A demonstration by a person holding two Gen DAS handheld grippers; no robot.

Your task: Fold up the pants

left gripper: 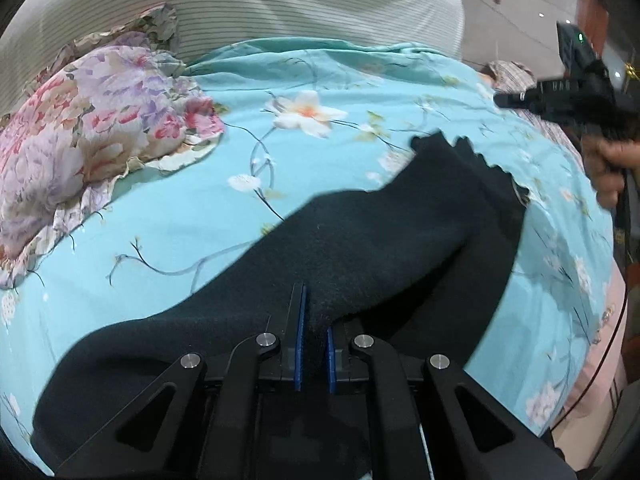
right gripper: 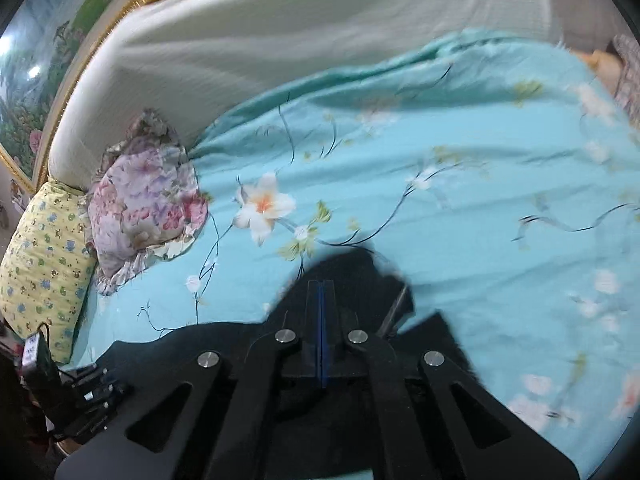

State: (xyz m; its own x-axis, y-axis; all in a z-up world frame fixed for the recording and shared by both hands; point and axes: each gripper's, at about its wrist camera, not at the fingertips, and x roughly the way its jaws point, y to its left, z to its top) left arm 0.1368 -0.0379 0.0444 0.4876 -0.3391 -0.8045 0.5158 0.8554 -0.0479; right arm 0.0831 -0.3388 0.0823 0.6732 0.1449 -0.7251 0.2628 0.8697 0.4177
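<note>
The left gripper [left gripper: 316,344] is clenching a fold of the black pants [left gripper: 360,240], which are stretching ahead over the bedspread [left gripper: 200,220]. The right gripper [right gripper: 322,320] is pinched fully together; blur and its own frame are hiding whether any of the pants cloth is caught.

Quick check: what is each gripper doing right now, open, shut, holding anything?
Left gripper: shut on a fold of the dark pants.
Right gripper: shut, pads together; pants fabric lies around and under it, but a grip cannot be told.
</note>
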